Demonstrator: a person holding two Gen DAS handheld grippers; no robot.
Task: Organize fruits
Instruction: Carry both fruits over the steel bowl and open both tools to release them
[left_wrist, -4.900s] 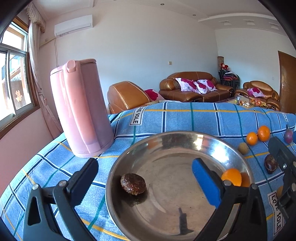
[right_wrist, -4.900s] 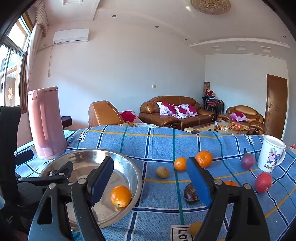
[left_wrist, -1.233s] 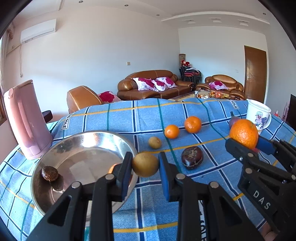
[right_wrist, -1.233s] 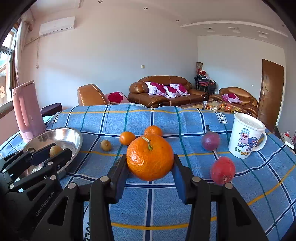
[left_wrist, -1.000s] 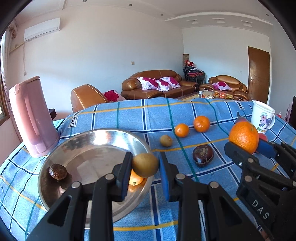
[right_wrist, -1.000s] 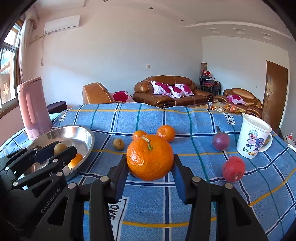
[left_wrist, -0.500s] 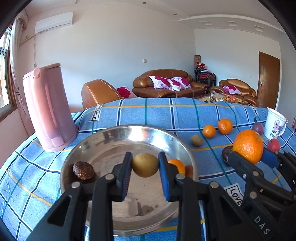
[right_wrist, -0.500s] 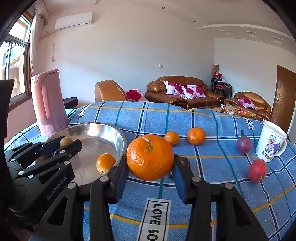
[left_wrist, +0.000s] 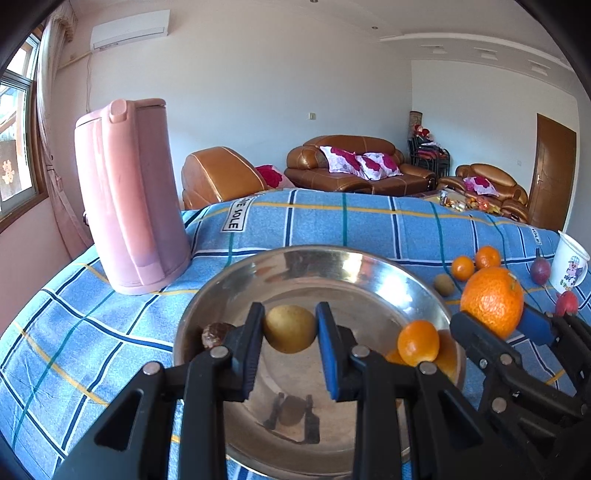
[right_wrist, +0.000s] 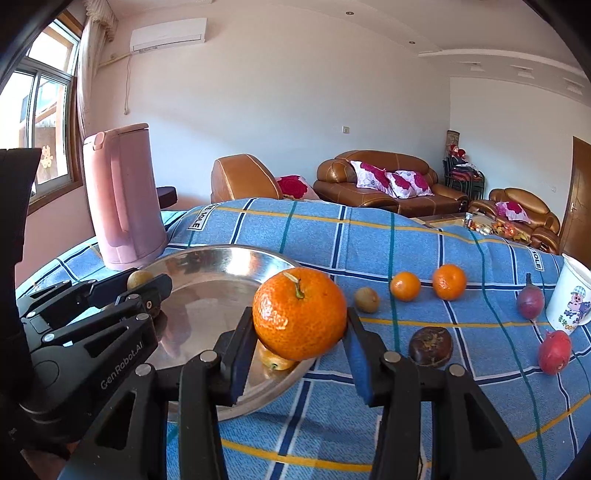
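The left tongs pinch a small yellow-brown fruit right above the middle of the silver bowl. The right tongs pinch a big orange over the bowl's right rim, so they are farther out.

Blue plaid cloth (table, probably), steel bowl, pink kettle, mug

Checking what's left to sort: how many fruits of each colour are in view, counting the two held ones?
Orange fruits: 4
Yellow-brown fruits: 2
Dark brown fruits: 2
Purple fruit: 1
Red fruit: 1
Total: 10
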